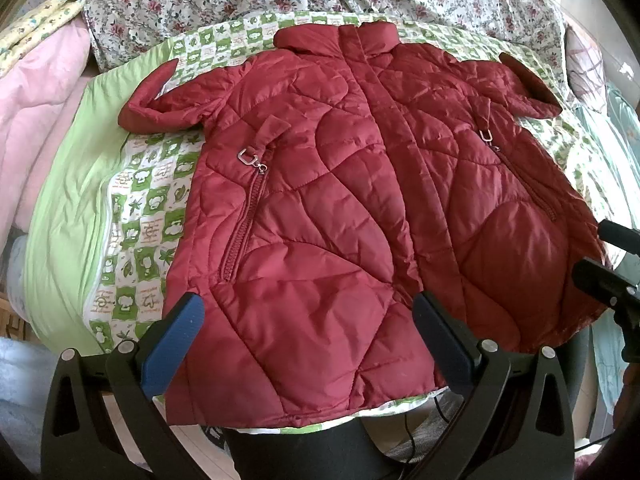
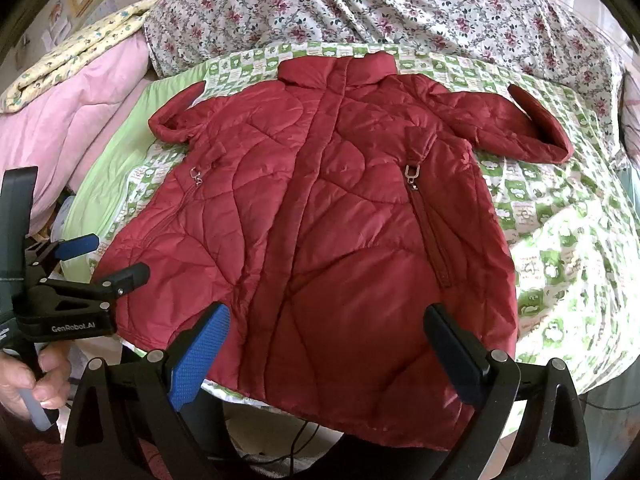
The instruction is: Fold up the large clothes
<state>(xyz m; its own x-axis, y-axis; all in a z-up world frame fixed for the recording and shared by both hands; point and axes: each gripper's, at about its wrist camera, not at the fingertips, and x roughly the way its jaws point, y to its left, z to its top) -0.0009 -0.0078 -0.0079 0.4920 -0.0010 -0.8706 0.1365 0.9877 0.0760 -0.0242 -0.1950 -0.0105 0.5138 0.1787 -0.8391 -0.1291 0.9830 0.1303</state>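
A dark red quilted coat (image 1: 340, 184) lies flat and face up on a bed, collar far, hem hanging over the near edge. Both sleeves are bent, cuffs pointing away. It also shows in the right wrist view (image 2: 328, 232). My left gripper (image 1: 306, 320) is open and empty, hovering over the hem's left half. My right gripper (image 2: 326, 328) is open and empty over the hem's right half. In the right wrist view the left gripper (image 2: 108, 258) shows at the left edge, open. In the left wrist view the right gripper (image 1: 604, 252) shows at the right edge.
The coat rests on a green-and-white checked quilt (image 1: 136, 208). A floral bedsheet (image 2: 400, 4) lies behind it. Pink bedding (image 2: 80, 108) is piled at the left. Dark cables (image 2: 296, 440) lie on the floor below the hem.
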